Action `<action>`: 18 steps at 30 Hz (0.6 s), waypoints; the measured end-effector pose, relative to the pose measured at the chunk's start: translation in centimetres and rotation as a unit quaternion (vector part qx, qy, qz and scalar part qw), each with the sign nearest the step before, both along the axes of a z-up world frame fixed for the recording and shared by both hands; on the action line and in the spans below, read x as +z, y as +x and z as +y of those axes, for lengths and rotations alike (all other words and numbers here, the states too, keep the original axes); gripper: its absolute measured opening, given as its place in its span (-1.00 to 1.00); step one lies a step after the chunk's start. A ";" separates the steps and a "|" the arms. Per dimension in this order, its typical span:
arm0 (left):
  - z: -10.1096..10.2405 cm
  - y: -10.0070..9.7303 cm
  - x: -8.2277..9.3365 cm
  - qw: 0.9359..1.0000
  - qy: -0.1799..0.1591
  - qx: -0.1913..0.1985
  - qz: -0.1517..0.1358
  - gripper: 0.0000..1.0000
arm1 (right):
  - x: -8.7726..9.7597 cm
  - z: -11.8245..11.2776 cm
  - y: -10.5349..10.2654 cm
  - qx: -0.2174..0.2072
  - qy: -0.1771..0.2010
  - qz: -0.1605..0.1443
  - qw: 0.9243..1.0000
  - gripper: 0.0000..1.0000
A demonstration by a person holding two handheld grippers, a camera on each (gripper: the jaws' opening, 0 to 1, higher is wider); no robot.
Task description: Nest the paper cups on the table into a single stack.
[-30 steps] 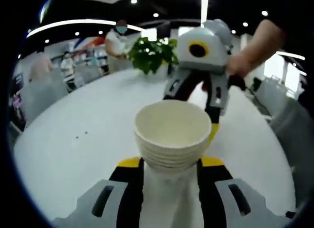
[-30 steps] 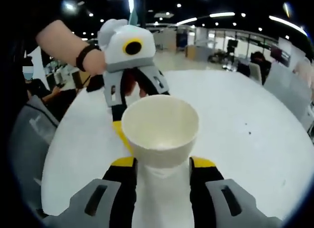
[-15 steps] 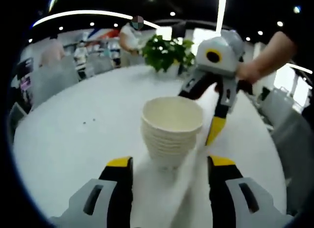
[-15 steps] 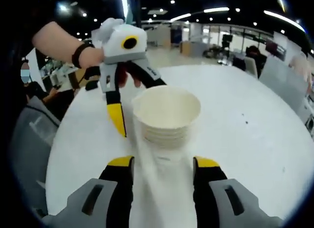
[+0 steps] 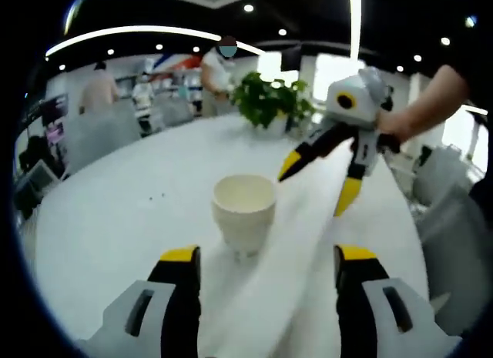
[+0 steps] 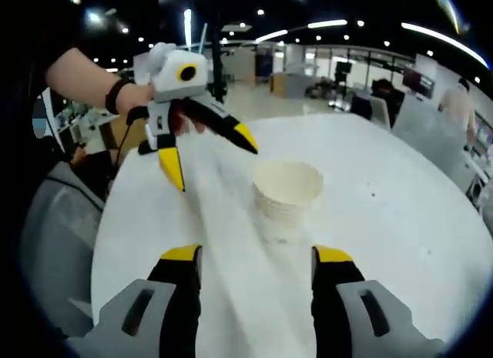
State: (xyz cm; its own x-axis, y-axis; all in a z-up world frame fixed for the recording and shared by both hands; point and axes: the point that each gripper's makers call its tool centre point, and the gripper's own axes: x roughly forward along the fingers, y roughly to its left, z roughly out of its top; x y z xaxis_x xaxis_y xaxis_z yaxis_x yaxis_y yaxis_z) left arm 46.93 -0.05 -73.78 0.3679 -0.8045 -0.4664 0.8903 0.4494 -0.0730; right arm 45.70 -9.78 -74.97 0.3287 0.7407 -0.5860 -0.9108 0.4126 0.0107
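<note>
Cup stack stands on white table (office behind).

Each gripper has a grey body with slotted shoulders and black jaws tipped in yellow. The left gripper carries a white head with a yellow-ringed lens. A dark band circles the wrist behind it.

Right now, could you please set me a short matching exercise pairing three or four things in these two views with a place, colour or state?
Things:
1. stack of white paper cups
2. left gripper
3. leafy green potted plant
4. round white table

States:
A. carries the cups
B. open, empty, above the table
C. at the table's far edge
D. upright, free of both grippers' fingers

Pairs: 1-D, 2-B, 3-C, 4-A
</note>
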 end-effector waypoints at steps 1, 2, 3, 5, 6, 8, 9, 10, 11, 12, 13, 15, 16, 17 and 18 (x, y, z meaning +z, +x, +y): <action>0.0 -0.6 0.7 1.000 -0.008 0.003 -0.006 0.39 | 0.2 -0.1 -0.5 -0.002 0.001 0.000 1.000 0.13; 0.1 -0.7 0.9 1.000 -0.010 0.004 -0.006 0.39 | 0.5 -0.2 -0.9 -0.003 0.001 -0.001 1.000 0.15; 0.3 -1.3 1.4 1.000 -0.012 0.006 -0.008 0.40 | 0.7 -0.4 -1.4 -0.004 0.000 -0.003 1.000 0.17; 0.6 -2.2 2.1 1.000 -0.011 0.009 -0.016 0.41 | 1.5 -0.7 -2.6 -0.005 0.000 -0.012 1.000 0.19; 0.8 -2.6 2.3 1.000 -0.012 0.010 -0.019 0.42 | 1.8 -0.9 -3.1 -0.006 -0.001 -0.014 1.000 0.21; 1.2 -3.6 2.8 1.000 -0.014 0.010 -0.023 0.43 | 2.6 -1.1 -4.2 -0.011 0.004 -0.020 1.000 0.23; 1.4 -4.1 3.0 1.000 -0.015 0.010 -0.024 0.43 | 3.0 -1.2 -4.6 -0.014 0.007 -0.025 1.000 0.24; 1.7 -4.7 3.4 0.999 -0.015 0.012 -0.029 0.44 | 3.5 -1.4 -5.1 -0.018 0.009 -0.028 0.999 0.25; 2.0 -5.0 3.6 0.999 -0.018 0.014 -0.032 0.44 | 3.9 -1.6 -5.7 -0.022 0.010 -0.032 0.999 0.26; 2.4 -5.4 4.0 0.999 -0.022 0.019 -0.033 0.48 | 4.2 -1.7 -6.1 -0.024 0.011 -0.036 0.999 0.28; 2.6 -5.6 4.3 0.999 -0.026 0.023 -0.036 0.53 | 4.5 -1.7 -6.5 -0.026 0.012 -0.038 0.999 0.29; 3.1 -6.1 4.7 0.998 -0.031 0.039 -0.042 0.69 | 5.0 -2.0 -7.1 -0.035 0.015 -0.042 0.998 0.32; 3.4 -6.5 4.9 0.997 -0.037 0.043 -0.043 0.73 | 5.1 -2.3 -7.4 -0.047 0.020 -0.040 0.998 0.34; 3.6 -6.9 4.8 0.997 -0.038 0.044 -0.041 0.74 | 5.3 -2.3 -7.6 -0.057 0.027 -0.038 0.997 0.35; 3.8 -7.2 4.7 0.997 -0.038 0.045 -0.040 0.73 | 5.4 -2.3 -8.2 -0.065 0.036 -0.034 0.997 0.37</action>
